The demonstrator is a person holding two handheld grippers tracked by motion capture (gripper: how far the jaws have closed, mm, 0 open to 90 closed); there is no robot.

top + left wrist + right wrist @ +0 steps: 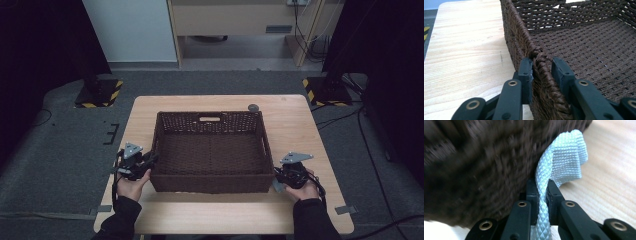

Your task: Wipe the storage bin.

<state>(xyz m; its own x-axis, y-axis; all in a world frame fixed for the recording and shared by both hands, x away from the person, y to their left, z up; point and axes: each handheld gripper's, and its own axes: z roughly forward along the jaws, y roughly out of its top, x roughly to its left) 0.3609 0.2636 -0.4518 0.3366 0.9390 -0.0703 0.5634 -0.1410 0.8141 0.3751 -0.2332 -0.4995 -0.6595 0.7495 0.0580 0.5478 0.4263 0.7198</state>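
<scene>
A dark brown woven basket (210, 150) is seen at the middle of the high view, set on a light wooden surface (295, 125), with a cut-out handle in its far wall. At the lower left of that view the left tool (149, 161) is held against the basket's left near corner, and at the lower right the right tool (278, 181) is placed just beside the basket's right near corner. In the left gripper view the left tool (542, 67) is seen at the lower middle of the frame with its jaws narrowed astride the braided rim of the basket (574, 42), one jaw outside the wall and one inside; the outer pad is pressed on the weave, while contact of the inner pad cannot be told for certain. In the right gripper view the right tool (541, 187) is shown at the lower middle, clamped on a fold of pale blue-white textured cloth (564, 157), which rises toward the upper right of the frame and lies against the blurred wall of the basket (479, 167).
</scene>
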